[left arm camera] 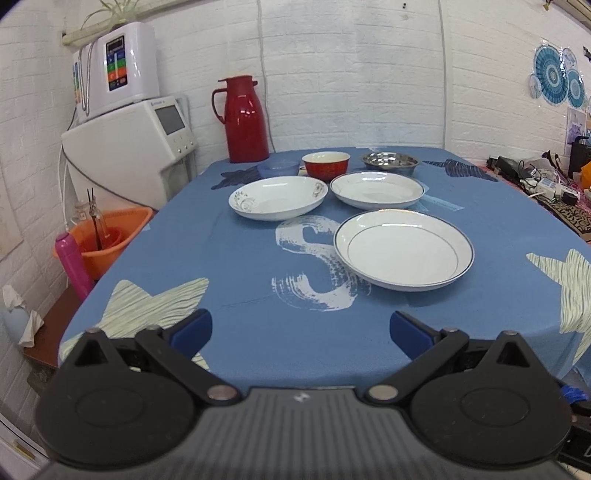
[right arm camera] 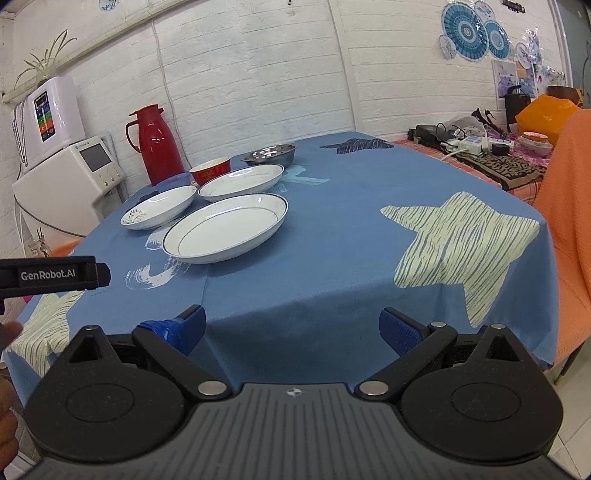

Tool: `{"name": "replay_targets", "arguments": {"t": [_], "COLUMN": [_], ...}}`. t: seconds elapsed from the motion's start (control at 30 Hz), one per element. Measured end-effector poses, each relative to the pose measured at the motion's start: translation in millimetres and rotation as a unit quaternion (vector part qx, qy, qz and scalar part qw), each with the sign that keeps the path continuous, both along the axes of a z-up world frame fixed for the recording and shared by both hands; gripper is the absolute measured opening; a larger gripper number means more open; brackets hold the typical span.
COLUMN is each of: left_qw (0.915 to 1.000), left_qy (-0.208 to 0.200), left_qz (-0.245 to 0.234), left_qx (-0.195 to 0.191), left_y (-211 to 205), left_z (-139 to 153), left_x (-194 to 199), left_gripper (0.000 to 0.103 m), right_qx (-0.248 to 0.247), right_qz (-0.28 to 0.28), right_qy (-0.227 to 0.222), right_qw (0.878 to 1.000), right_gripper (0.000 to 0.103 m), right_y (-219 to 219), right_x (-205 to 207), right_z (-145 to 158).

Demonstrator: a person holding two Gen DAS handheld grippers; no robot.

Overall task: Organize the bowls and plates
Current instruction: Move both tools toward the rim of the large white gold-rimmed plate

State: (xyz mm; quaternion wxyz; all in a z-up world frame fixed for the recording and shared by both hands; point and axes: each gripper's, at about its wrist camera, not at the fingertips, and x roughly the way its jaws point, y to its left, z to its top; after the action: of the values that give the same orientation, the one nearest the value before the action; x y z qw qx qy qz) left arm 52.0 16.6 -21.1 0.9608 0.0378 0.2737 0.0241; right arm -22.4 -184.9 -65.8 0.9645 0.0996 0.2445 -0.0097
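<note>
— White plates, where were they?
— Mid-frame on the blue tablecloth [left arm camera: 240,258]: a large rimmed plate [left arm camera: 403,250] nearest, a floral plate [left arm camera: 277,197] and a plain plate [left arm camera: 376,190] behind; red bowl [left arm camera: 325,164] and steel bowl [left arm camera: 390,162] sat farther back.
— Jaws?
— Left gripper [left arm camera: 301,334] and right gripper [right arm camera: 291,330] were both spread wide, grasping nothing, at lower frame.

White brick wall [left arm camera: 332,74], blue star-print tablecloth [left arm camera: 240,280], blue paper fans [right arm camera: 476,35], orange chair [right arm camera: 569,221]
</note>
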Motion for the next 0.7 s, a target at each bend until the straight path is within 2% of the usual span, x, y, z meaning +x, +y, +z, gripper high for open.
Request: {"name": "replay_targets", "arguments": {"t": [0.13,0.17,0.27,0.33,0.37,0.4,0.43,0.53,0.6,0.7], "left_qw": [0.9996,0.9994,0.9990,0.9988,0.9986,0.9983,0.9979,0.9955,0.9926,0.9867], "left_qy": [0.023,0.029,0.035,0.035,0.034,0.035,0.040,0.065,0.085,0.123], "left_qz": [0.002,0.002,0.000,0.000,-0.005,-0.011,-0.015,-0.017,-0.021,-0.027], "left_qx": [-0.015,-0.019,-0.027,-0.034,-0.040,-0.045,-0.049,-0.067,-0.085,-0.102], "left_y": [7,8,13,16,19,21,23,33,40,47], "left_z": [-6,-7,-6,-4,-3,-2,-2,-3,-5,-10], "left_x": [22,28,41,49,55,59,64,87,106,135], "left_gripper": [0.102,0.102,0.102,0.102,0.102,0.102,0.102,0.102,0.102,0.102], "right_qx": [-0.035,-0.053,-0.066,-0.096,-0.114,-0.116,-0.122,-0.093,-0.070,-0.077], "right_qz": [0.003,0.003,0.004,0.047,0.089,0.090,0.095,0.112,0.116,0.106], "right_qy": [-0.038,-0.058,-0.084,-0.096,-0.067,-0.060,-0.027,-0.020,0.018,0.062], "right_qw": [0.999,0.997,0.994,0.990,0.987,0.987,0.988,0.989,0.991,0.989], "right_gripper": [0.088,0.088,0.088,0.088,0.088,0.088,0.088,0.088,0.087,0.087], "right_y": [1,3,3,8,11,12,14,9,2,-4], "right_x": [5,11,21,41,62,65,85,106,139,183], "right_z": [12,26,43,48,46,46,47,50,52,46]}}
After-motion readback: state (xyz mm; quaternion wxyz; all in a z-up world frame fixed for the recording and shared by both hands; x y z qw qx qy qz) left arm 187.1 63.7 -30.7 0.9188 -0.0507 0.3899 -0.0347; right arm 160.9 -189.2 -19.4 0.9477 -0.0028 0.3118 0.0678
